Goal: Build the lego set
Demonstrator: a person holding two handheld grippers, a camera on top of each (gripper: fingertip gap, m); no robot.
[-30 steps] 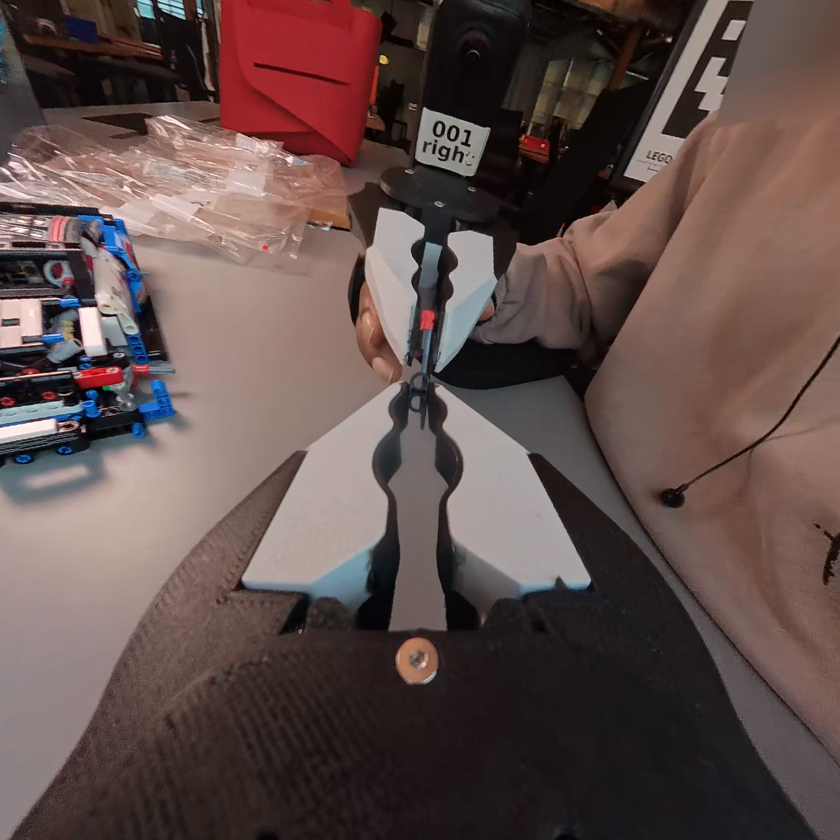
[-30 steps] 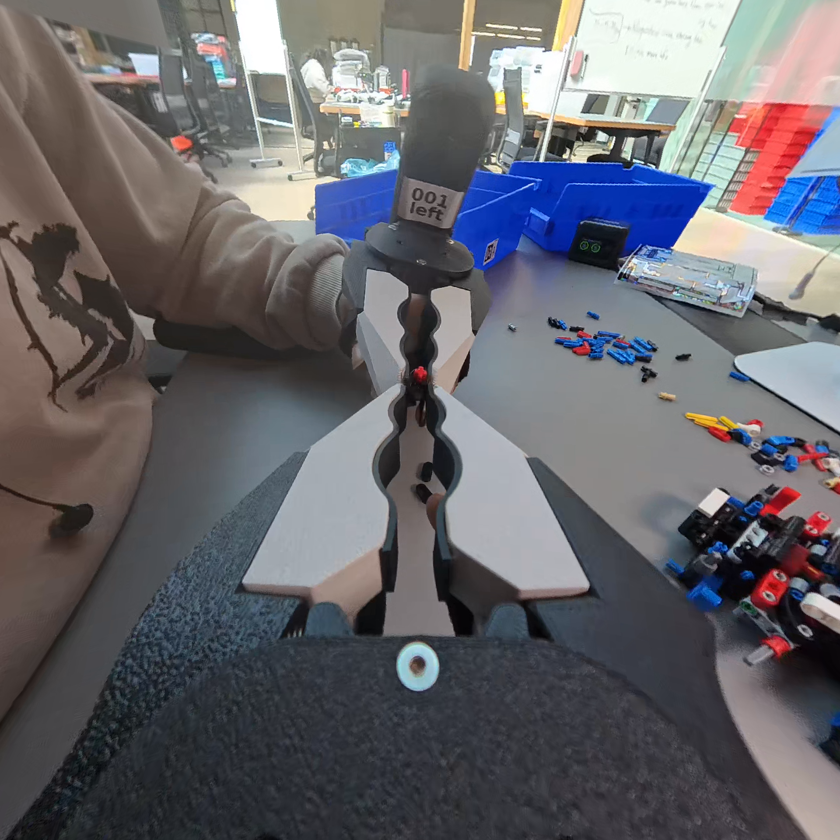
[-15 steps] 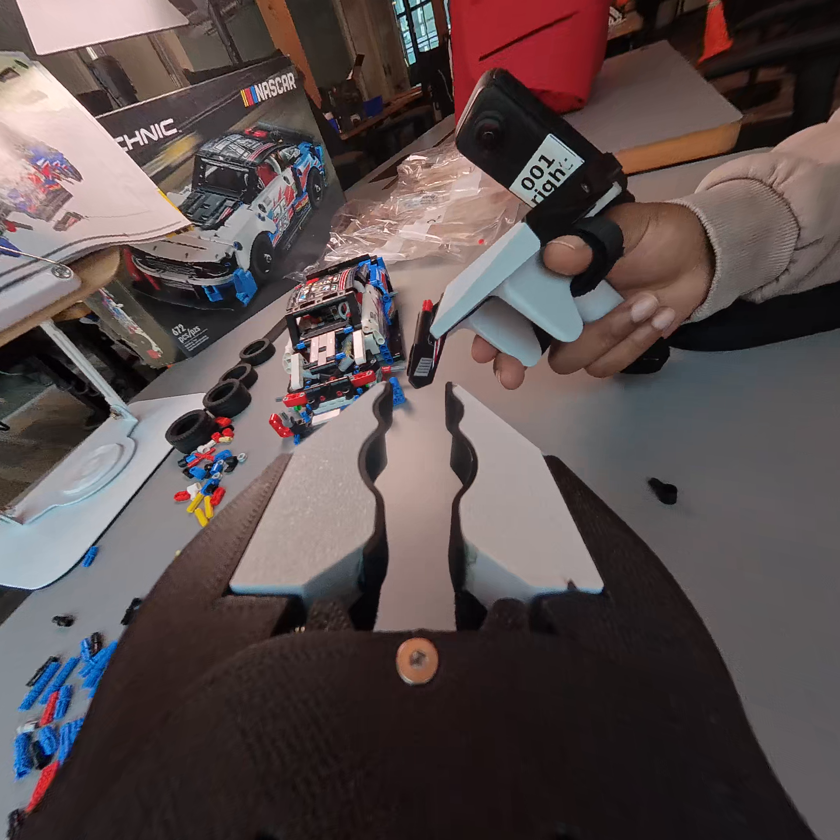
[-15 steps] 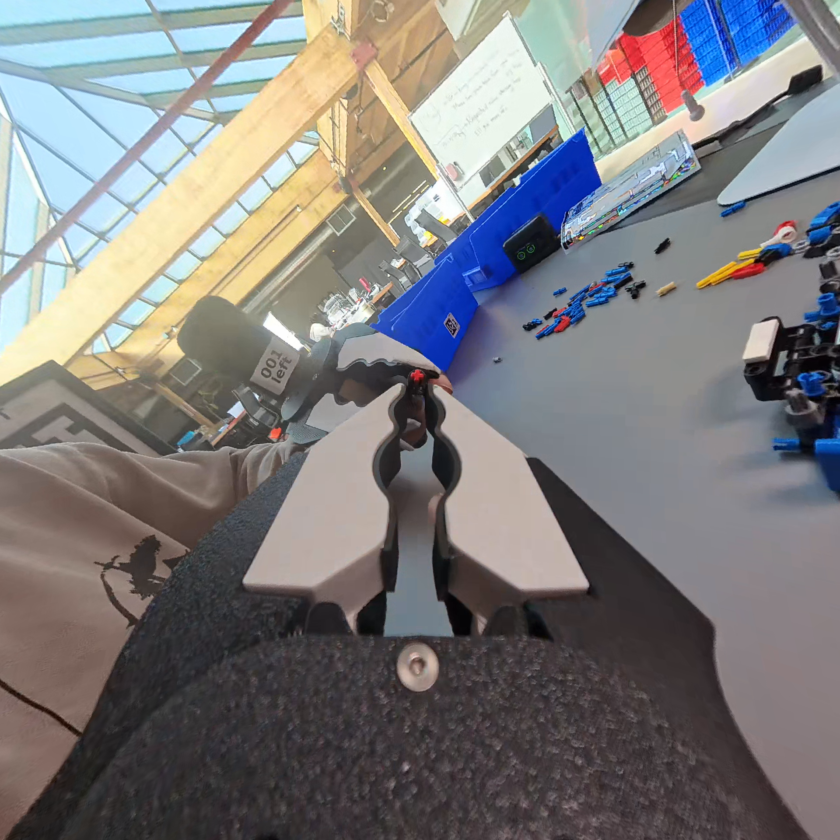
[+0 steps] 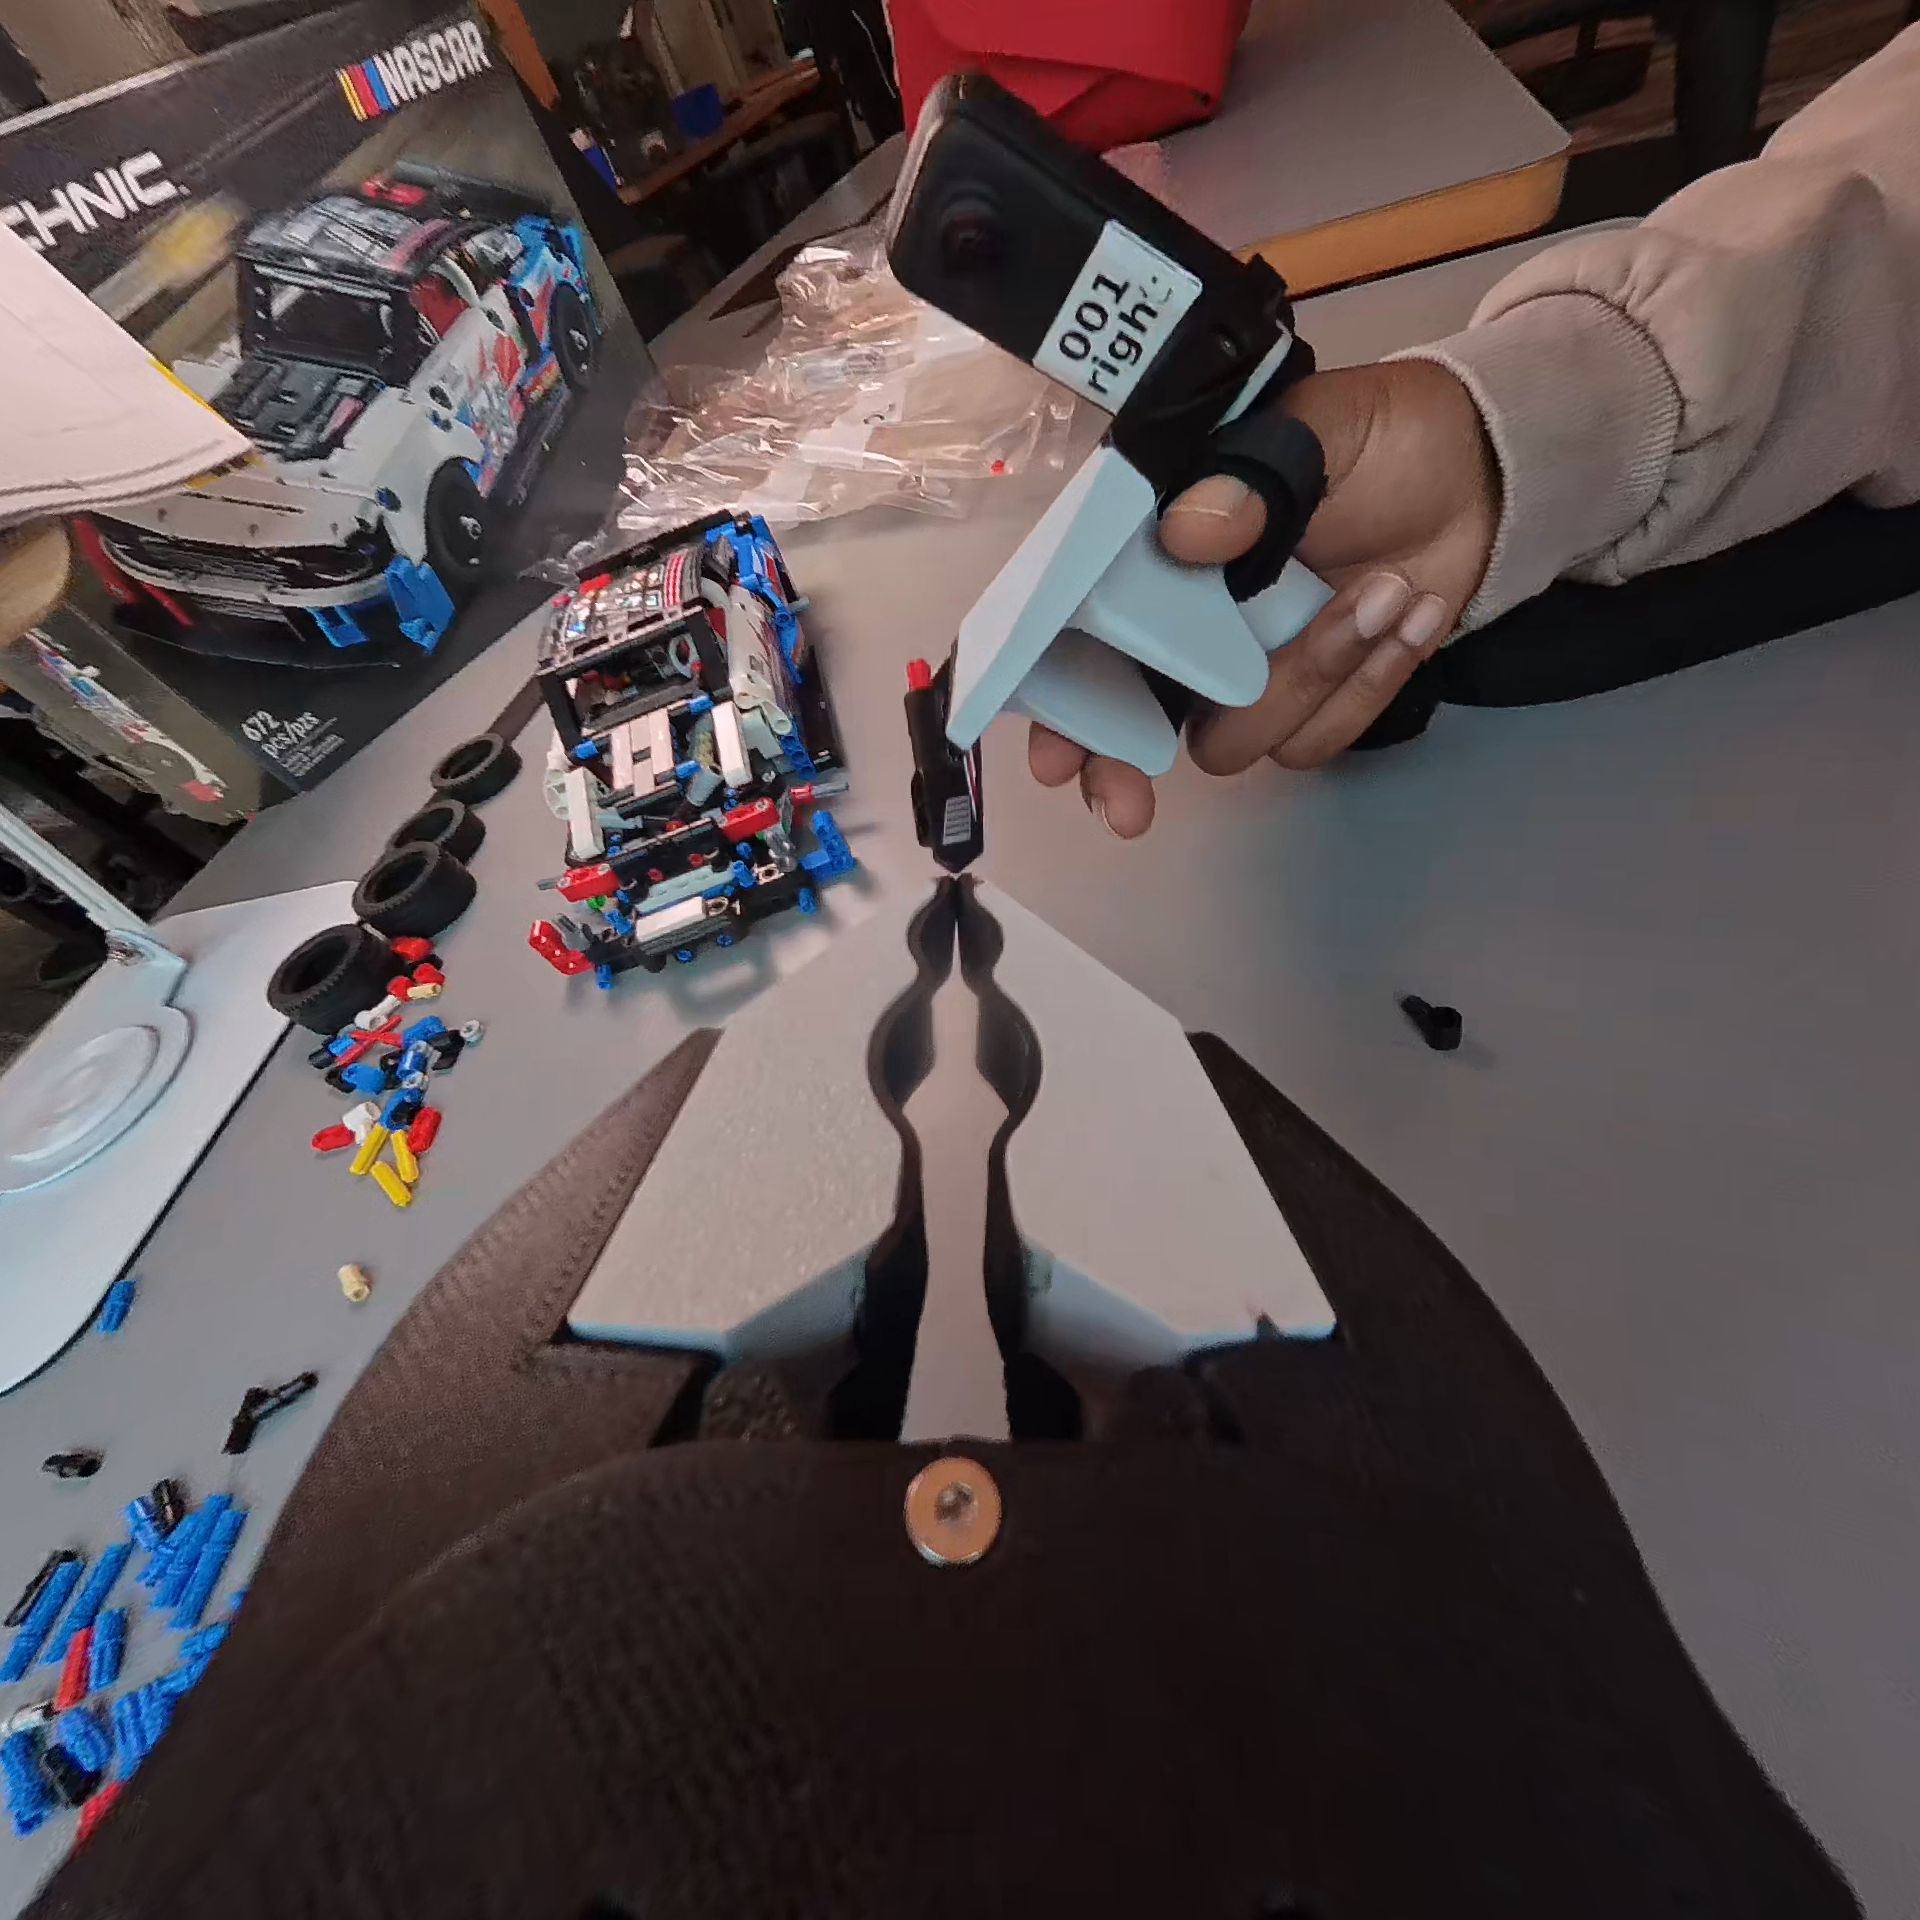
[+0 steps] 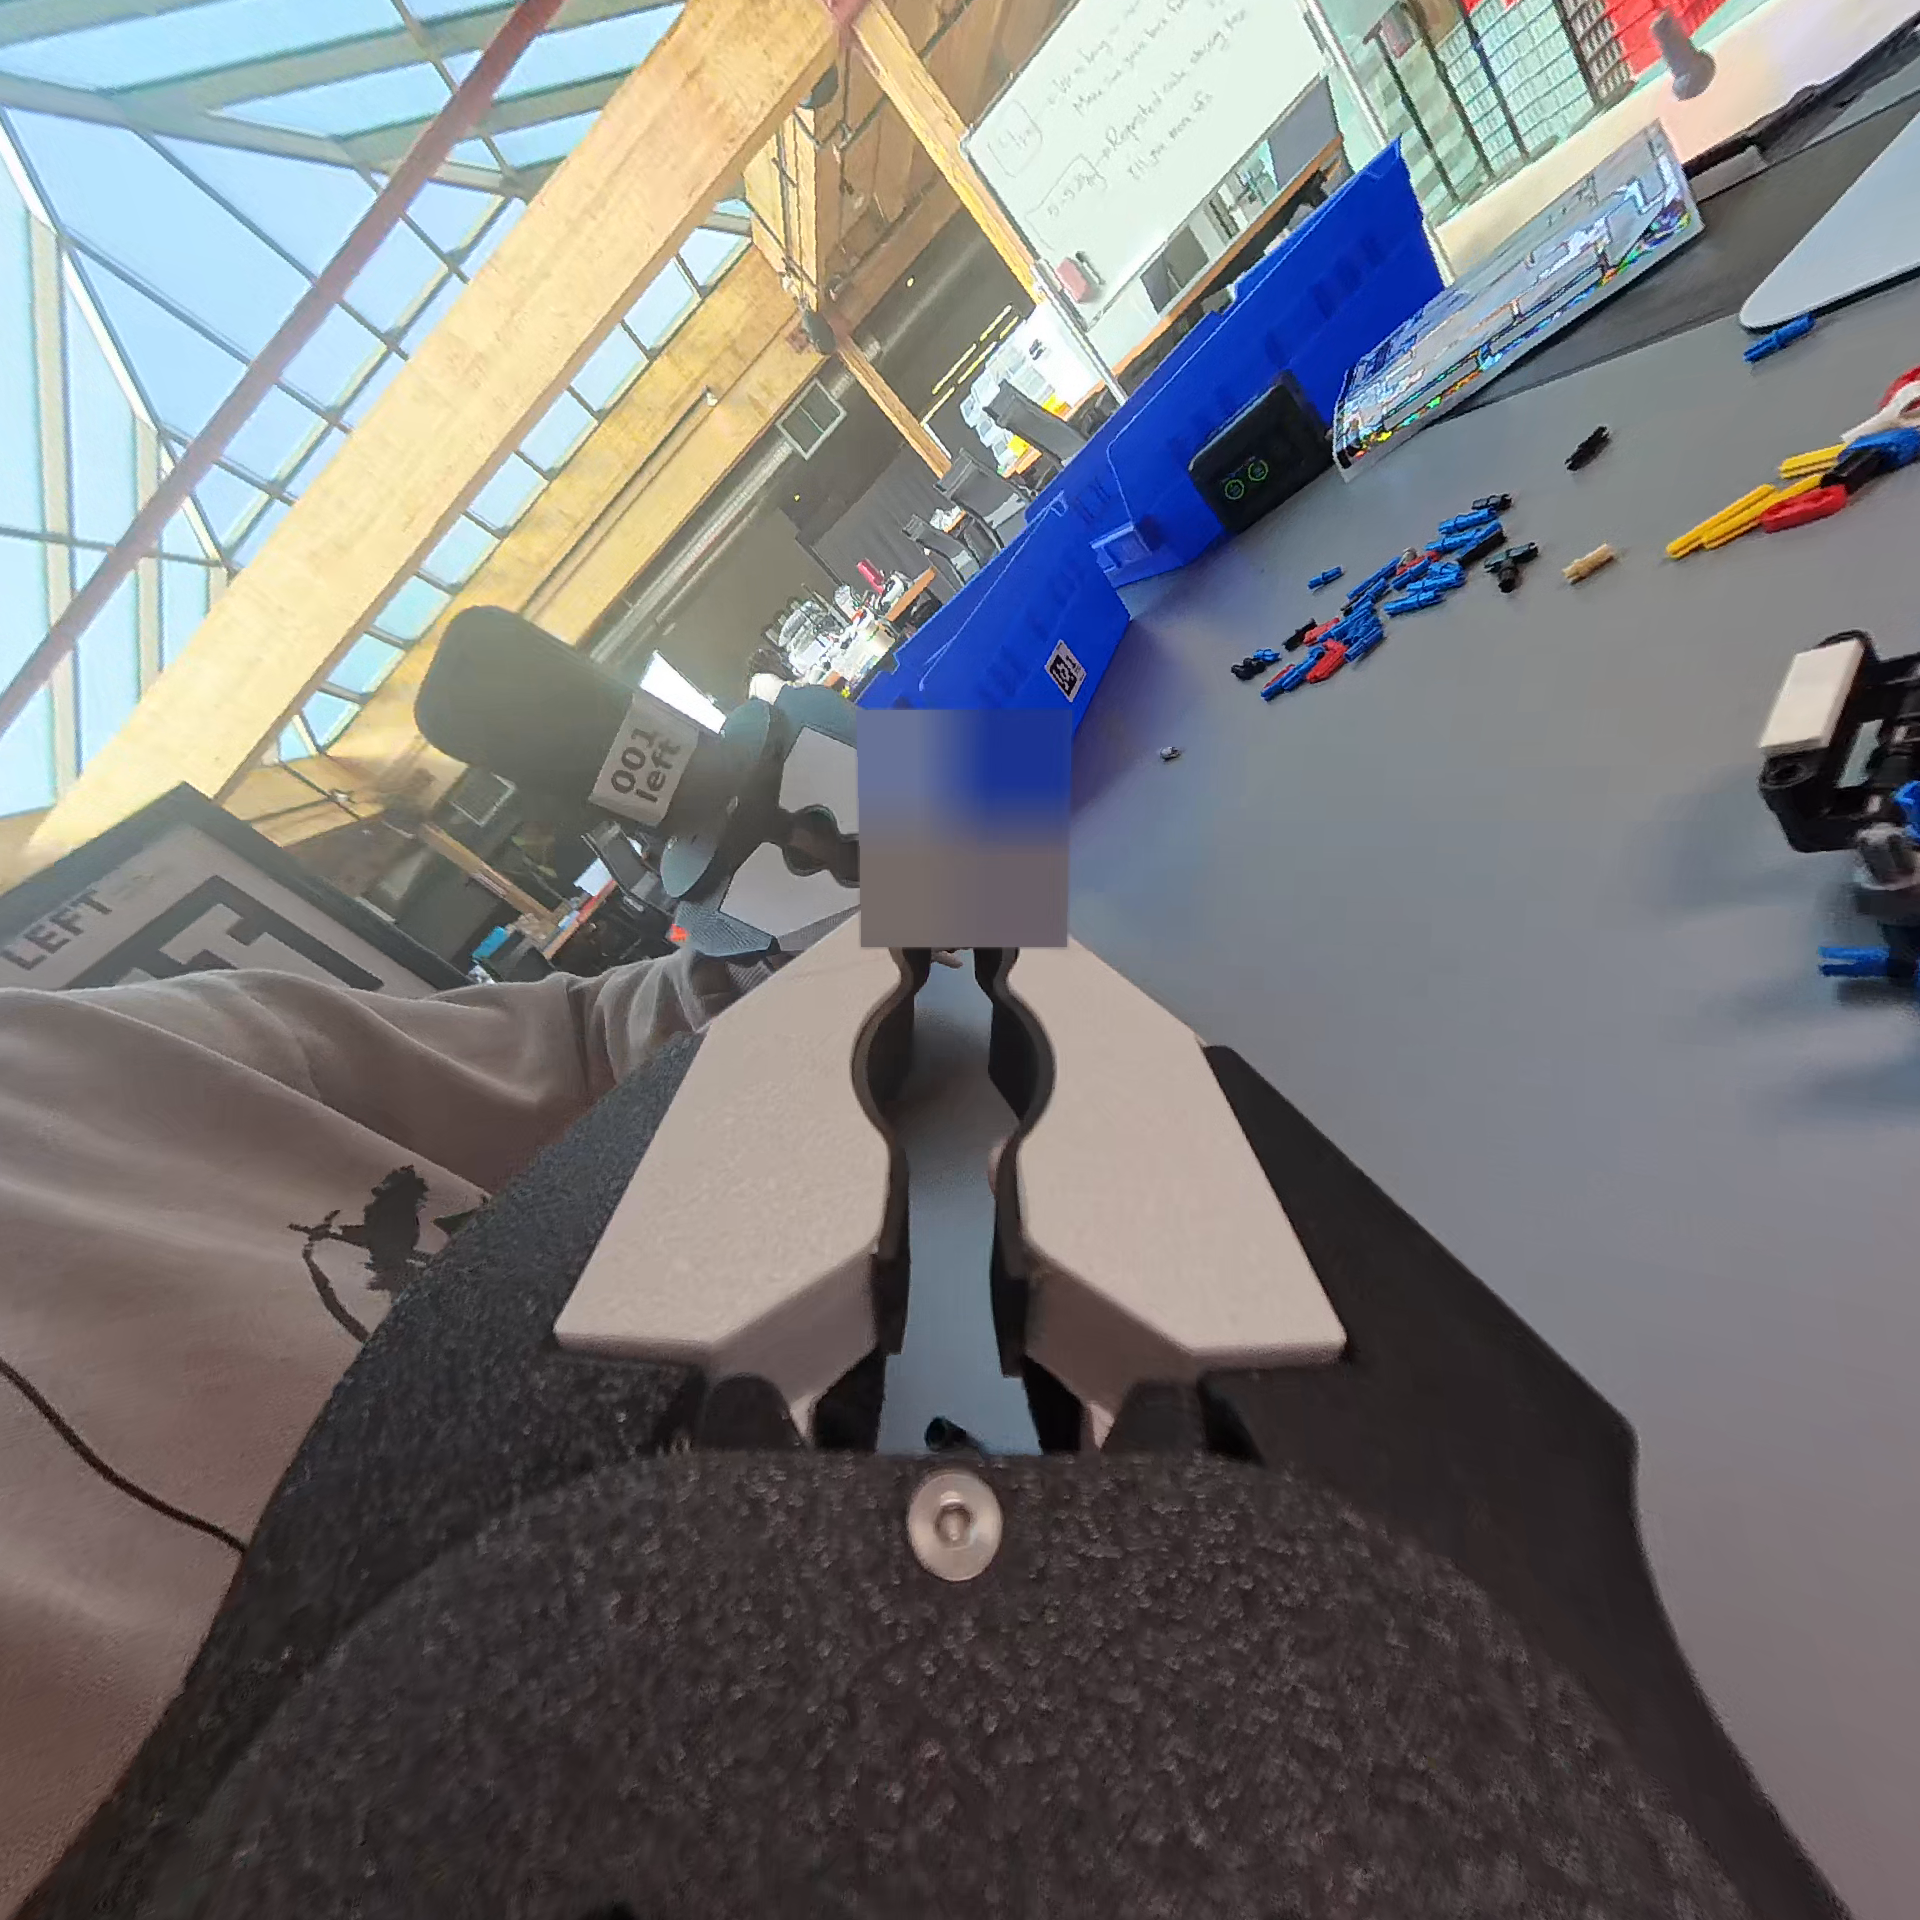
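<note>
The half-built lego car (image 5: pixel 686 748) stands on the grey table (image 5: pixel 1455 1247), left of both grippers. It also shows at the right edge of the right wrist view (image 6: pixel 1839 769). My right gripper (image 5: pixel 951 727), held in a hand, is shut on a black lego piece (image 5: pixel 943 790) with a red pin on top. The piece hangs point down just above my left gripper (image 5: pixel 956 885). The left gripper is shut, its tips touching, with nothing between them. In the right wrist view a mosaic patch hides the tips of my right gripper (image 6: pixel 958 966). The left gripper (image 6: pixel 790 862) lies beyond them.
Several black tyres (image 5: pixel 416 883) and loose coloured parts (image 5: pixel 384 1081) lie left of the car. Blue pins (image 5: pixel 104 1621) lie at the near left and a black pin (image 5: pixel 1432 1023) at the right. The set's box (image 5: pixel 312 364), plastic bags (image 5: pixel 852 395) and blue bins (image 6: pixel 1195 499) stand behind. Left and right tips are no more than a few centimetres apart. Between my right fingertips and the half-built lego car (image 5: pixel 686 748) there is roughly 15 cm.
My left gripper was shut one second ago, open half a second ago, and is shut again with nothing in it. The right gripper has swung away with the black piece.
</note>
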